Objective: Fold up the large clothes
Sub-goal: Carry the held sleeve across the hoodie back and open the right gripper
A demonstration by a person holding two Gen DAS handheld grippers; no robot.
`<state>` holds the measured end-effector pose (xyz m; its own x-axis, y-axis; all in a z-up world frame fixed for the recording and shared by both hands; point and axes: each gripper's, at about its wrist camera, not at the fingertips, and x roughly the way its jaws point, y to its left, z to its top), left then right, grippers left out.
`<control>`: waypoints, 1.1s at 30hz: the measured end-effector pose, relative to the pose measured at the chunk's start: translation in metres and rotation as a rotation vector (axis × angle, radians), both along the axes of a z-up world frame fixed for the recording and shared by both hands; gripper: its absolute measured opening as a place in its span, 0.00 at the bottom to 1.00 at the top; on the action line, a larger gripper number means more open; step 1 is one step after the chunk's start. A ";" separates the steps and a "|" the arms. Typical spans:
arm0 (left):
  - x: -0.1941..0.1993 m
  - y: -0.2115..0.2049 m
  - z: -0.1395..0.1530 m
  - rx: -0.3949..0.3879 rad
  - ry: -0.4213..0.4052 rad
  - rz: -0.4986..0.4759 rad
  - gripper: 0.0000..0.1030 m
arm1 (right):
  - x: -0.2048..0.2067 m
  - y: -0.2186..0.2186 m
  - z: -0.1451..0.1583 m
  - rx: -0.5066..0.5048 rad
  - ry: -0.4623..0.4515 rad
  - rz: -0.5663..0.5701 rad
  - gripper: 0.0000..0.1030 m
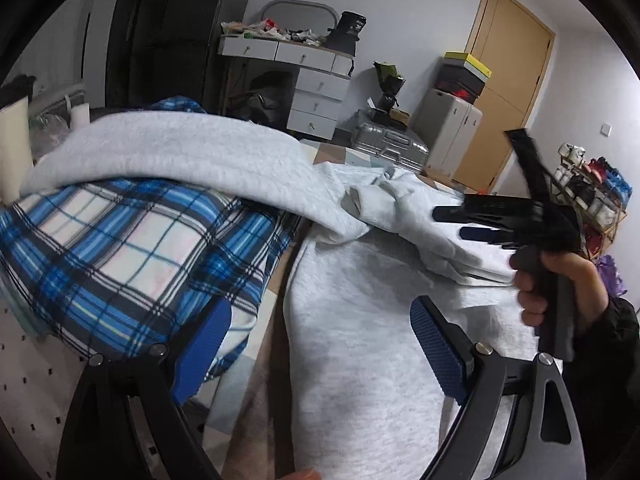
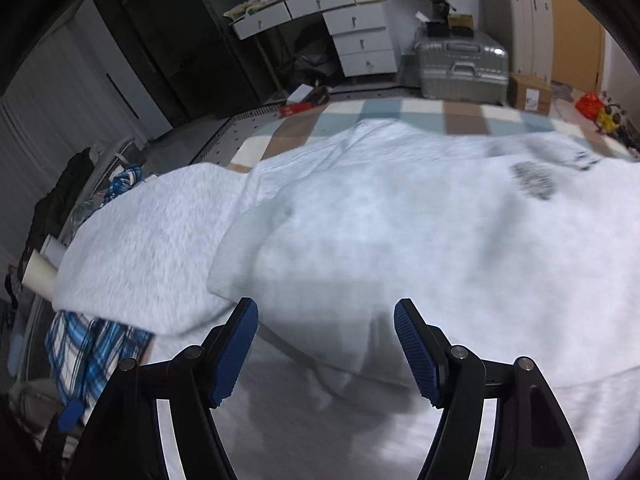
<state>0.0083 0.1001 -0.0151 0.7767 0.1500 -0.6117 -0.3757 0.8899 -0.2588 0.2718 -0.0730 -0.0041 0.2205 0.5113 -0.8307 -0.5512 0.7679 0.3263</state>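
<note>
1. The pale grey, soft-knit sweatshirt (image 2: 400,240) lies spread over the bed with the checked brown, blue and cream cover (image 2: 460,114); it serves as the landmark here.
2. A sleeve with a ribbed cuff (image 2: 228,276) lies folded across the sweatshirt's body, and a dark printed patch (image 2: 534,180) shows toward its far right side.
3. To the sweatshirt's left, a fluffy light grey folded cloth (image 1: 168,152) rests on top of a blue, white and black plaid fleece blanket (image 1: 120,248).
4. The left claw (image 1: 316,344), black with blue ribbed pads, hangs released above the sweatshirt's left edge, its pads wide apart with nothing between them.
5. The right claw (image 2: 324,352) hovers released just over the sweatshirt's near part, beside the cuff; its pads stand apart and press on no cloth.
6. In the left wrist view, a hand (image 1: 544,284) in a dark sleeve holds the right claw's grip above the sweatshirt's bunched far folds.
7. Beyond the sweatshirt stand a white dresser with drawers (image 2: 360,36) and a ribbed silver suitcase (image 2: 460,68).
</note>
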 end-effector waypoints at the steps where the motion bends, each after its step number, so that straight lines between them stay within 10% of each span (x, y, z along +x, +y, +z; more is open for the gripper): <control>1: 0.003 -0.001 0.000 0.007 0.006 -0.006 0.86 | -0.001 0.008 -0.005 0.000 0.013 0.005 0.68; 6: 0.015 -0.009 0.000 0.031 0.022 -0.045 0.86 | -0.011 0.040 -0.017 -0.100 -0.124 0.028 0.68; 8: 0.015 -0.011 -0.002 0.034 0.025 -0.058 0.86 | -0.013 0.046 -0.020 -0.118 -0.189 0.042 0.48; 9: 0.016 -0.012 -0.003 0.033 0.030 -0.063 0.86 | -0.013 0.048 -0.021 -0.121 -0.210 0.047 0.16; 10: 0.017 -0.012 -0.004 0.030 0.035 -0.066 0.86 | -0.012 0.049 -0.023 -0.127 -0.208 0.054 0.06; 14: 0.019 -0.008 -0.008 0.020 0.048 -0.072 0.86 | -0.024 0.030 0.007 -0.011 -0.225 0.084 0.04; 17: 0.025 -0.005 -0.011 -0.010 0.067 -0.070 0.86 | -0.013 0.029 0.002 0.029 -0.125 0.103 0.22; 18: 0.026 -0.005 -0.011 -0.015 0.069 -0.072 0.86 | -0.007 0.034 -0.011 0.009 -0.044 0.140 0.43; 20: 0.023 -0.008 -0.009 -0.002 0.063 -0.080 0.86 | -0.004 0.037 -0.028 -0.028 0.035 0.185 0.40; 27: 0.025 -0.008 -0.017 -0.006 0.092 -0.082 0.86 | -0.012 -0.040 0.021 0.006 -0.214 0.055 0.69; 33: 0.041 -0.027 -0.030 0.021 0.156 -0.151 0.86 | 0.024 -0.140 -0.038 -0.224 -0.014 -0.179 0.74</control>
